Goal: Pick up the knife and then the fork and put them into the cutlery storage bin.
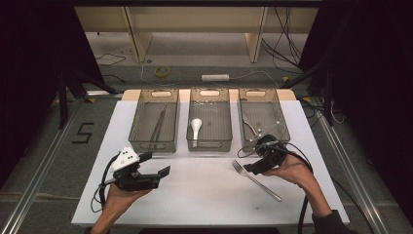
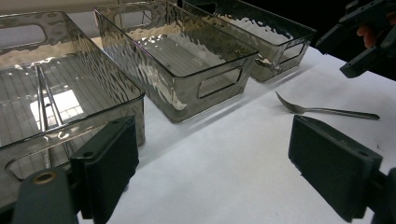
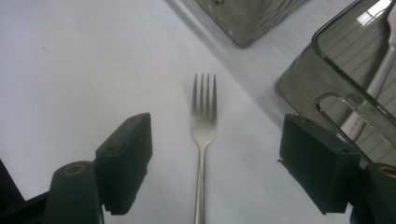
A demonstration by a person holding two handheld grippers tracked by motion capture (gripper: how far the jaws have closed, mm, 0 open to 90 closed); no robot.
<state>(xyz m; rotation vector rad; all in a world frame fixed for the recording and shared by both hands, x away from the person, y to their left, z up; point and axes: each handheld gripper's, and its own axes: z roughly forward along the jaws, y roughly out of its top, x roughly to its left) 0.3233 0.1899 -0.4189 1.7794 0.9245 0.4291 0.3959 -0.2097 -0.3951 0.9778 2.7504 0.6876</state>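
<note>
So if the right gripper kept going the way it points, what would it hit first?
Probably the fork on the white table: it lies between the open right gripper jaws, untouched. Depth is hard to judge.

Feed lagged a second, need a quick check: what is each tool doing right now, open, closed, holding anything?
Left tool: open, holding nothing, above the white table.
Right tool: open, holding nothing, jaws either side of the fork without touching it.
</note>
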